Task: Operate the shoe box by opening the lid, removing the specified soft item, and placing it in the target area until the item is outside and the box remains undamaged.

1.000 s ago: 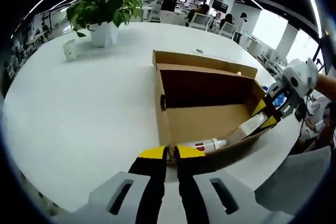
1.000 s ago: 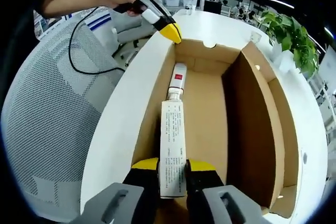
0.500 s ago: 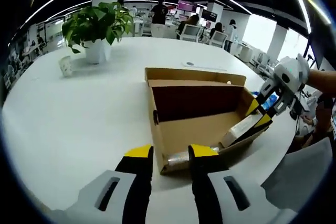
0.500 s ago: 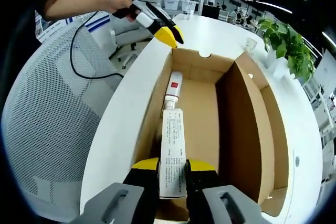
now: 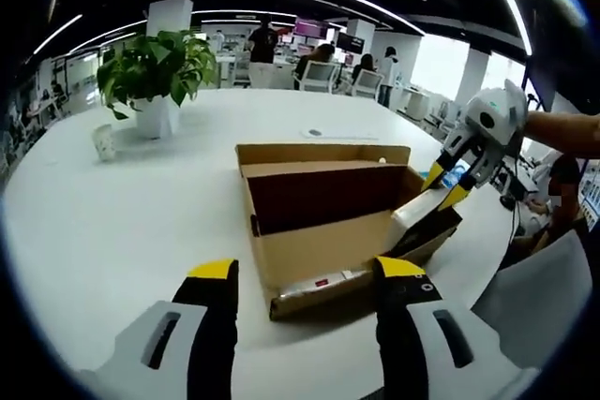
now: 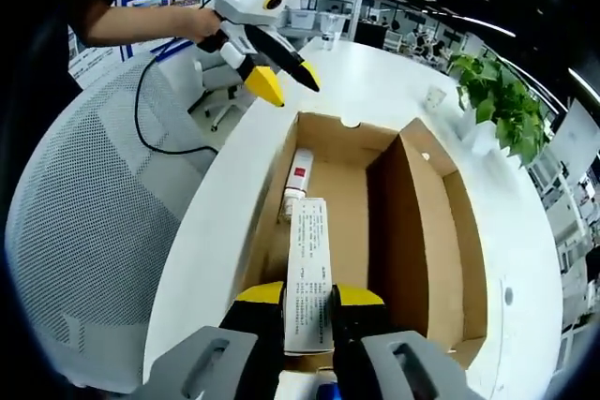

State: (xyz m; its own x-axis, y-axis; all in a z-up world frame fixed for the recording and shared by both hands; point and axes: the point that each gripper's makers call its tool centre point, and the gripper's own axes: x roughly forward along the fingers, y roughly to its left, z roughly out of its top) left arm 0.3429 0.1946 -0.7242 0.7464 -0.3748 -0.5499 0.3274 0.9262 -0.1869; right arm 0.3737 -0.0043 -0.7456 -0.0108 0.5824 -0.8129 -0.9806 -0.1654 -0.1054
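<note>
An open cardboard shoe box (image 5: pixel 328 222) is seen on a round white table (image 5: pixel 112 231), near the table's edge where a mesh-backed chair (image 6: pixel 84 259) stands. Its lid (image 6: pixel 427 231) is raised upright along one long side.

In the right gripper view, the right hand-held gripper (image 6: pixel 307 299) is clamped on the flat end of a white tube (image 6: pixel 307 274) printed with fine text; the tube is lifted at a slant, its far end over the box's interior. In the left gripper view the same tube (image 5: pixel 417 214) is seen tilted up out of the box's end, held by that gripper (image 5: pixel 441 189).

A second, smaller tube with a red label (image 6: pixel 298 175) lies on the box floor against the wall nearest the table edge.

The left hand-held gripper (image 5: pixel 305 274) is held with its jaws wide apart, gripping nothing, in front of the box's short end; in the right gripper view it (image 6: pixel 281 81) is seen above the table edge beyond the box.

A potted plant (image 5: pixel 155 67) and a small cup (image 5: pixel 101 140) stand on the far part of the table.
</note>
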